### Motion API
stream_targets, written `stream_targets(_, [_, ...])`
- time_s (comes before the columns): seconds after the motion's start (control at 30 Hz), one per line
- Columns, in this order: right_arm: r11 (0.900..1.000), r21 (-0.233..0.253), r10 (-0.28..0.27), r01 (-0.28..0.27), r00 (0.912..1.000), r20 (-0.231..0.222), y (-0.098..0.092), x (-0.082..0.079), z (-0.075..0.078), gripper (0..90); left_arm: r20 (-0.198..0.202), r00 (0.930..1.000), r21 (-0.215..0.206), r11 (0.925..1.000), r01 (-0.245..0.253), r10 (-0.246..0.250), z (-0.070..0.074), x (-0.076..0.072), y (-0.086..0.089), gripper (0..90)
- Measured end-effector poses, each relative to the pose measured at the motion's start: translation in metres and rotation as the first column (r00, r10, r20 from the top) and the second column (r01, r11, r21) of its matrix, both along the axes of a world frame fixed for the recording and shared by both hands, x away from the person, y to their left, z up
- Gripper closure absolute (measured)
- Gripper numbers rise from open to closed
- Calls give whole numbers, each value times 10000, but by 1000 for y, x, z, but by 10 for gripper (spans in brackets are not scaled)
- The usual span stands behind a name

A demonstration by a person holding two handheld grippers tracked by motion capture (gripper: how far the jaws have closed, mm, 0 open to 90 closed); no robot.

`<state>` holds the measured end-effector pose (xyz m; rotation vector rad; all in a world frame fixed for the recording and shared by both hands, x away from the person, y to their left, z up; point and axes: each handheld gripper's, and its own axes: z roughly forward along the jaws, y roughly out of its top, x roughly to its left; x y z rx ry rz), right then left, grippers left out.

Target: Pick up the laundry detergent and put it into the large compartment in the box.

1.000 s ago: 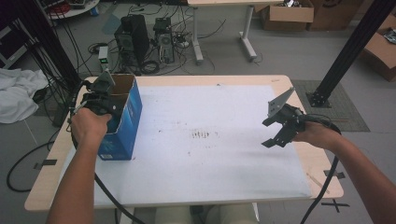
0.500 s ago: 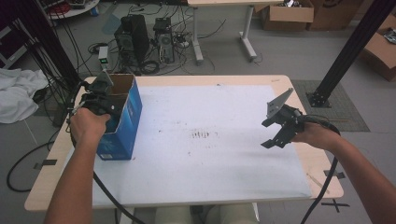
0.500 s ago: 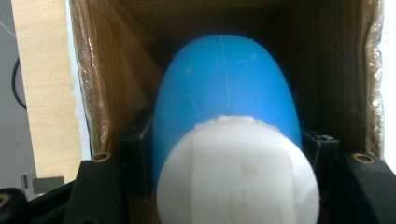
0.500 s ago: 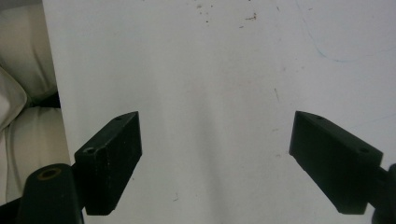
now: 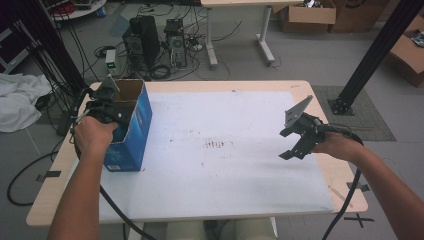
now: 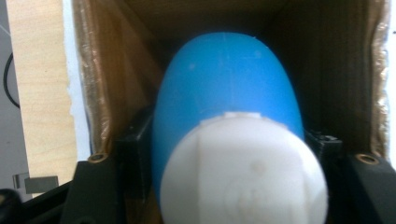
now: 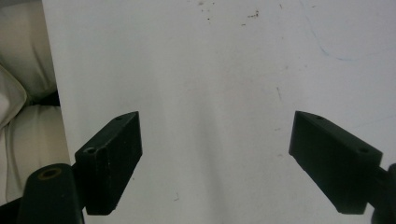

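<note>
An open blue cardboard box (image 5: 131,135) stands upright on the table's left side. My left gripper (image 5: 107,97) reaches down into its open top. In the left gripper view, that gripper (image 6: 229,140) is shut on a blue bottle (image 6: 224,84) with a white cap (image 6: 243,177), and the brown inner walls of the box (image 6: 95,70) surround it. My right gripper (image 5: 295,140) hovers over the right side of the white sheet (image 5: 220,165). In the right gripper view it (image 7: 215,126) stands open with nothing between its jaws.
The white sheet covers most of the wooden table (image 5: 60,195). On the floor behind are computer towers (image 5: 142,42) and cables, cardboard boxes (image 5: 305,12) and a black post (image 5: 370,55). A white cloth (image 5: 20,100) lies at the far left.
</note>
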<state>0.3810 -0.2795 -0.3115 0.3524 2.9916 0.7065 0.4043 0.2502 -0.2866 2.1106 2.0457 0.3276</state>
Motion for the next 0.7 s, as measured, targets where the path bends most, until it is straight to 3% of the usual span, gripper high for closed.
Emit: stream_targets(0.7, [10000,10,16,-16,10000,68,-1,-4,3,171,342,9994,-114,9999,-40,44,10,-5,-3,287])
